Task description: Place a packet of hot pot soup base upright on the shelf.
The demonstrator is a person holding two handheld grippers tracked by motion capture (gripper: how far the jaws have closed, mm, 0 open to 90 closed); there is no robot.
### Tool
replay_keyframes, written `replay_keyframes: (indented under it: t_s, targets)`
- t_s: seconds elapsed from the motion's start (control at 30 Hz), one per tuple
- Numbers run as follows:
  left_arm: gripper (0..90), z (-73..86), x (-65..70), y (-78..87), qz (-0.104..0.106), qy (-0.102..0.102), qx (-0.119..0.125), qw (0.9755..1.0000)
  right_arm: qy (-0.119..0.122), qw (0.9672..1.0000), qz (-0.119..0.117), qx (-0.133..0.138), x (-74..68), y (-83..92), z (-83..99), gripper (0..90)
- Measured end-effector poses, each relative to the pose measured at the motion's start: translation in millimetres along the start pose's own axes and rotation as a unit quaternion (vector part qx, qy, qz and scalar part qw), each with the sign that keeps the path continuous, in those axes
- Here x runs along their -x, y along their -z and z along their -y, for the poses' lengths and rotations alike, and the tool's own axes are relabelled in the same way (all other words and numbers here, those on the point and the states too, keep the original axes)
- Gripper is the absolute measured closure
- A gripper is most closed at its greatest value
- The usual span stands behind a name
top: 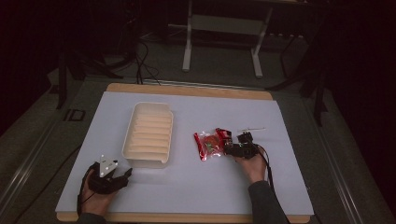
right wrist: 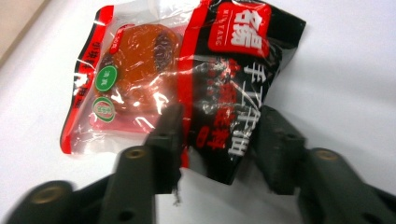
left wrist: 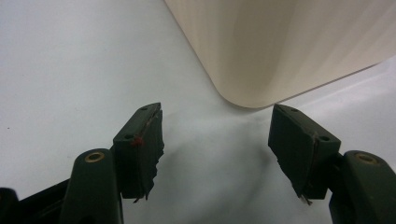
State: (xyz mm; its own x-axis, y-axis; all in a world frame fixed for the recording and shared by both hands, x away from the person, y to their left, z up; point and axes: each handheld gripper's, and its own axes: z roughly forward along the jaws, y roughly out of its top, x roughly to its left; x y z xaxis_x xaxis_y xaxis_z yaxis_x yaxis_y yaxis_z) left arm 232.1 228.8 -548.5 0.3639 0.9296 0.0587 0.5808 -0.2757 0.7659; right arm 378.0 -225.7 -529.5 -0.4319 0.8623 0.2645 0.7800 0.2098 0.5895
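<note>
Straddling the near black end of the snack packet [right wrist: 187, 79] with my right gripper [right wrist: 217, 140], fingers apart and not yet pinching, I see it lying flat on the counter [top: 196, 186], right of the tray [top: 148, 135], while my left gripper [top: 108, 175] idles open.

Ahead of my left tongs [top: 122, 176] the cream ridged tray [top: 148, 133] blocks the way; its rounded corner sits just beyond the open jaws, with bare bench [top: 196, 186] between and to either side of them. My right tongs [top: 233, 148] have the red snack packet [top: 211, 143] lying between the jaws. Between both tongs I see open bench. Beyond the right tongs lies a thin stick [top: 252, 129], apart from them.
</note>
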Motion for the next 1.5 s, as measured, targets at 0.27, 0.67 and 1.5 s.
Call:
replay_keyframes:
  t_s: [0.27,0.67,1.5]
  targets:
    - [35.5,0.0,0.1,-0.1,0.000,0.000,0.000,1.0000,0.030,0.9994,0.011,-0.013,-7.8,-2.5,-5.6,80.3]
    - [35.5,0.0,0.2,0.0,0.000,-0.001,0.001,1.0000,0.061,0.9979,0.017,0.012,-21.5,9.4,-18.6,85.8]
    - [35.5,0.0,0.1,0.1,0.001,0.000,0.002,1.0000,0.117,0.9920,-0.018,0.045,-53.0,25.1,-53.6,87.8]
